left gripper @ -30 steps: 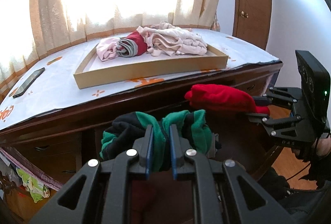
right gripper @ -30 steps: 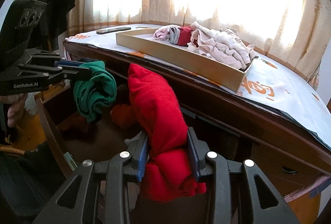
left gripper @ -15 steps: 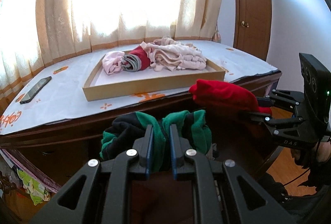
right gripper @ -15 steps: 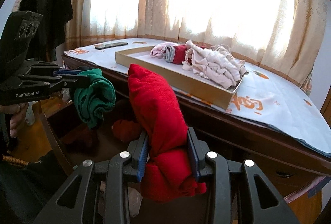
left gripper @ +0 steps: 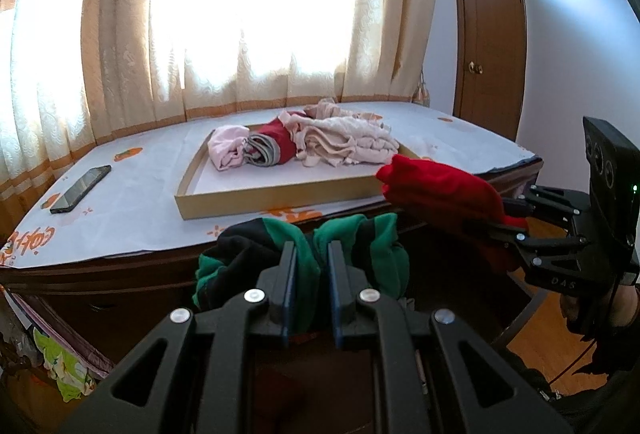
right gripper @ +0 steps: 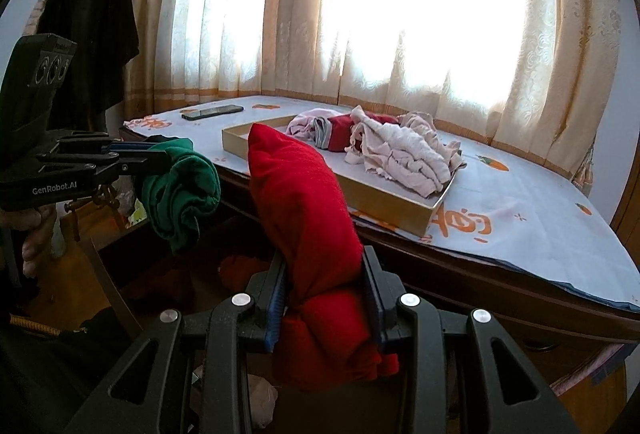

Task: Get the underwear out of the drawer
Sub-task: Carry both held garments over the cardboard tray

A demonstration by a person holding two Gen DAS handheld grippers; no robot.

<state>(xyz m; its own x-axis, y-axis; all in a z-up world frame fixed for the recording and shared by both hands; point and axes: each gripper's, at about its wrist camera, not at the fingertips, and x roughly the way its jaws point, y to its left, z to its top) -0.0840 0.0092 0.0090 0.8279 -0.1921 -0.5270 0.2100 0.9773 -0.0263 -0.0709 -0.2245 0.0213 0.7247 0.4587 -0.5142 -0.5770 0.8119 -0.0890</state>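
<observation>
Two grips: left gripper (left gripper: 311,266) clamped green garment (left gripper: 352,246), right gripper (right gripper: 323,298) clamped red garment (right gripper: 308,201), near tray (right gripper: 384,199); coat (right gripper: 96,25) seen only from right wrist.

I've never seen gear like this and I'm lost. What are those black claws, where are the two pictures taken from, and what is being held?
A person holds a hand-operated claw in each hand; each carries a camera looking along its fingers, giving the two pictures. The left claw is shut on a green and black garment. The right claw is shut on a red garment. Each claw also shows from the side in the other's picture. Ahead, on a wooden table covered with a white cloth, stand a shallow tray holding a pile of clothes and, beside it, a phone.
</observation>
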